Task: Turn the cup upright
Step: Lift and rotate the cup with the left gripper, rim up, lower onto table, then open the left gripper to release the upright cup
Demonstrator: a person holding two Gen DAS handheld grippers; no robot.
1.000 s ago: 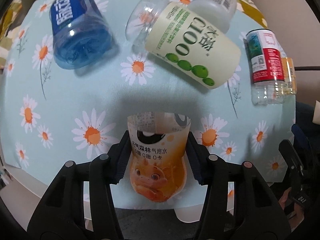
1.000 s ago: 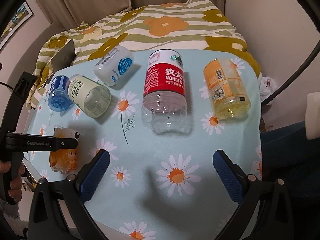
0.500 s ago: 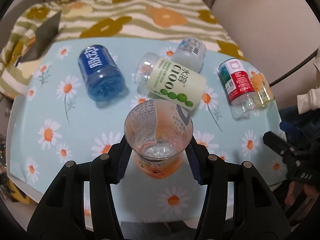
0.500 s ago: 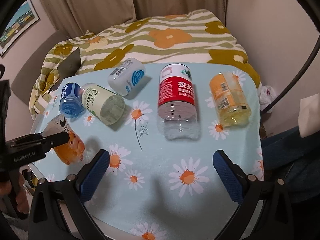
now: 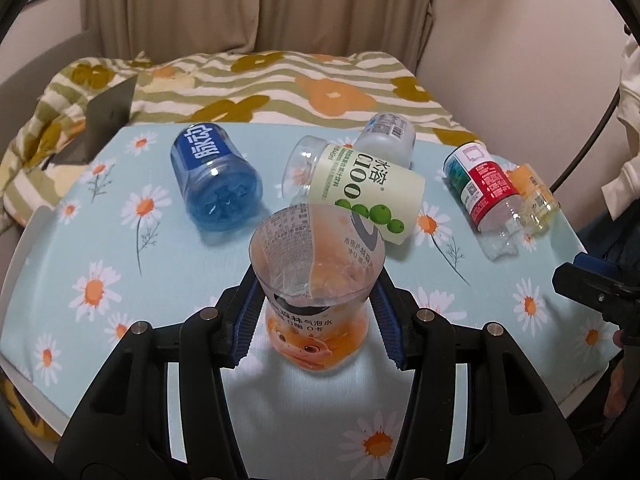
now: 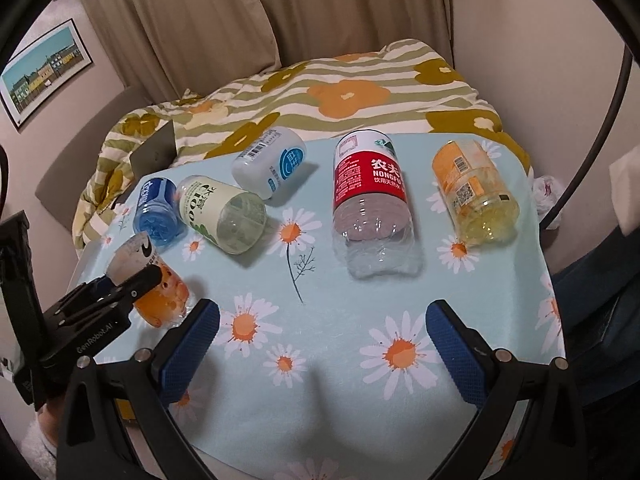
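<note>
My left gripper [image 5: 316, 320] is shut on the orange cup [image 5: 316, 280], a cut bottle with a cartoon label. The cup stands nearly upright, open mouth up, its base at the daisy tablecloth [image 5: 120, 240] near the front edge. In the right wrist view the same cup [image 6: 160, 292] sits at the far left in the left gripper [image 6: 132, 284]. My right gripper [image 6: 322, 344] is open and empty over the front middle of the table.
Other cut-bottle cups lie on their sides: blue [image 5: 212, 188], pale green [image 5: 360, 188], white [image 5: 388, 136], red-labelled [image 6: 372, 200] and yellow-orange [image 6: 476, 192]. A striped flowered blanket [image 6: 320, 92] lies behind the table. Curtains and wall stand beyond.
My left gripper has tilted the orange cup from mouth-away to nearly upright, mouth up, and lowered it to the table. The right gripper stayed open, shifting slightly back.
</note>
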